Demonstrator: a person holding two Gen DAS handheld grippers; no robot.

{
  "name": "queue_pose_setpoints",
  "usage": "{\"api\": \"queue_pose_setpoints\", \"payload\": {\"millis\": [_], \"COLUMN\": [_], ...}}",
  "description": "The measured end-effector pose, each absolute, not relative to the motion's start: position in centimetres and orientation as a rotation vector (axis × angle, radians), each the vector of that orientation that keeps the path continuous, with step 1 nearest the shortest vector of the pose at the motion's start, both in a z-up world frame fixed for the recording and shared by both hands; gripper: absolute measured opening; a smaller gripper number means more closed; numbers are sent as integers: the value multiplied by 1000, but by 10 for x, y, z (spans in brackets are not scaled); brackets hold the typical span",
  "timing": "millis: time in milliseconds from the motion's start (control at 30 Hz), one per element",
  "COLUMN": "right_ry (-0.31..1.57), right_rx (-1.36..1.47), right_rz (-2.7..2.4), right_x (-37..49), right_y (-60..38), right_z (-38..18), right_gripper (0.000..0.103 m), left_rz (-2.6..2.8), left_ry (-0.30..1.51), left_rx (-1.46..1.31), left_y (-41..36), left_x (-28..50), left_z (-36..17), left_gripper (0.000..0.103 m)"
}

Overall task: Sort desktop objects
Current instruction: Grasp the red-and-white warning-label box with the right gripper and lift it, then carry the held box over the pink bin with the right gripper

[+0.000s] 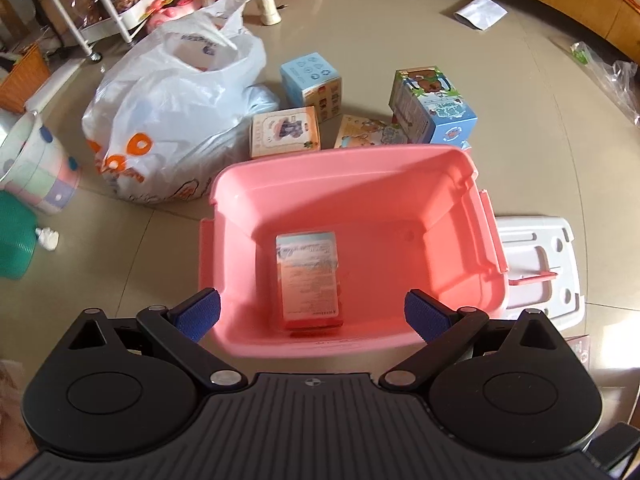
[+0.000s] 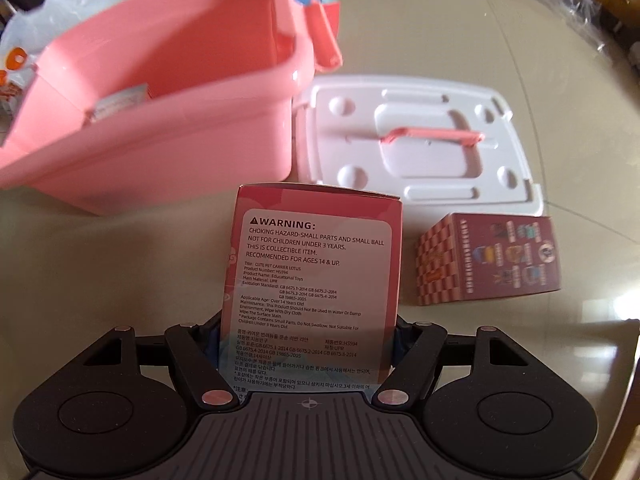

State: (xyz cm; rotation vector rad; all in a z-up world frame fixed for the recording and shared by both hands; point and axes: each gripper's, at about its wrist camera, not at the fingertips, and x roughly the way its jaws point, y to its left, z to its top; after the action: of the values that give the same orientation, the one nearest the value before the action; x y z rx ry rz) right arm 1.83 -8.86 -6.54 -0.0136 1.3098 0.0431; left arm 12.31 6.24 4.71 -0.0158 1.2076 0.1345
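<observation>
Left gripper: the black two-finger left gripper (image 1: pixel 312 314) with blue pads hung over the pink plastic storage bin (image 1: pixel 476 216), its jaws wide apart and nothing between them.
Right gripper: the black right gripper (image 2: pixel 308 344) was clamped on a tall pink cardboard toy box (image 2: pixel 316 280) printed with a choking-hazard warning, the pads pressing its two sides.
Bin: a slim printed carton (image 1: pixel 309 280) lay flat on the bin's bottom, near the wall closest to the left gripper.
Lid: the white plastic lid (image 2: pixel 424 148) with a pink handle lay on the beige tiled floor (image 2: pixel 120 264), just beside the bin's latch side.
Floor, near the lid: a red checkered box (image 2: pixel 486 264) stood on the tiles by the lid's near corner.
Floor, beyond the bin: a light blue cube box (image 1: pixel 310 80), a blue cartoon box (image 1: pixel 432 106) and a pale pink flat box (image 1: pixel 285 132) waited past the far rim.
Bag: a white plastic shopping bag (image 1: pixel 168 120) with orange print slumped beside the bin's far left corner.
</observation>
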Motion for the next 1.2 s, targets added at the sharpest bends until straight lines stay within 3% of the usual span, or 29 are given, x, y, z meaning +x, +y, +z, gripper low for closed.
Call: {"api": "queue_pose_setpoints", "payload": {"millis": [667, 933, 1200], "right_ry": [1019, 1006, 1044], "right_rx": [18, 11, -32], "right_rz": [144, 167, 209], "right_x": [49, 103, 154], "right_y": [-90, -75, -42], "right_z": [79, 89, 65], "right_gripper": [68, 68, 68], "left_rz": [298, 331, 373], "left_ry": [1098, 1118, 1159], "left_rx": [-91, -136, -175], "left_y": [95, 104, 108], "left_x": [100, 111, 125], "left_z": [82, 72, 57], "left_gripper": [101, 101, 101]}}
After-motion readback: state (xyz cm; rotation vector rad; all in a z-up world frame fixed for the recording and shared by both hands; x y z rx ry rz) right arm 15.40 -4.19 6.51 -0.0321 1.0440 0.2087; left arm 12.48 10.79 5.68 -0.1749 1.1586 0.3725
